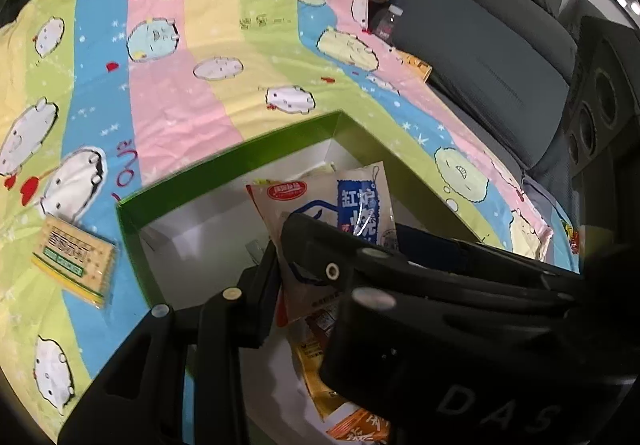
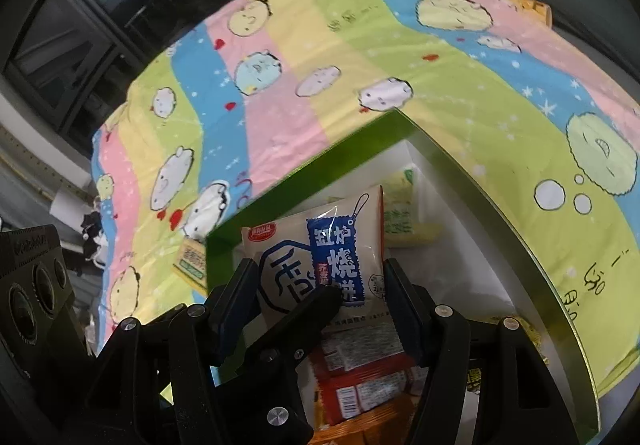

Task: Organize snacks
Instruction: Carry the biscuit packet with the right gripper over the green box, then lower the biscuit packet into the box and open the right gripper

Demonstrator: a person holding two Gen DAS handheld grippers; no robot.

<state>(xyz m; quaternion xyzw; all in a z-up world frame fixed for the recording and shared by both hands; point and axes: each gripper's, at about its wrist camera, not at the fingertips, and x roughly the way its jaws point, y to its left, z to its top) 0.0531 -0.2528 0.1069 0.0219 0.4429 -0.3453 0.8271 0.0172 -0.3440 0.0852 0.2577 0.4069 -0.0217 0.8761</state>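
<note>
Jaws of my right gripper and left gripper both clamp the white-and-blue snack packet over the green box on the bed.

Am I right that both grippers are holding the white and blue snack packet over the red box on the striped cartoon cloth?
Not quite: the box is green, not red, as both wrist views show. The rest holds: the left gripper and right gripper both grip the white and blue snack packet over that box on the striped cartoon cloth.
</note>
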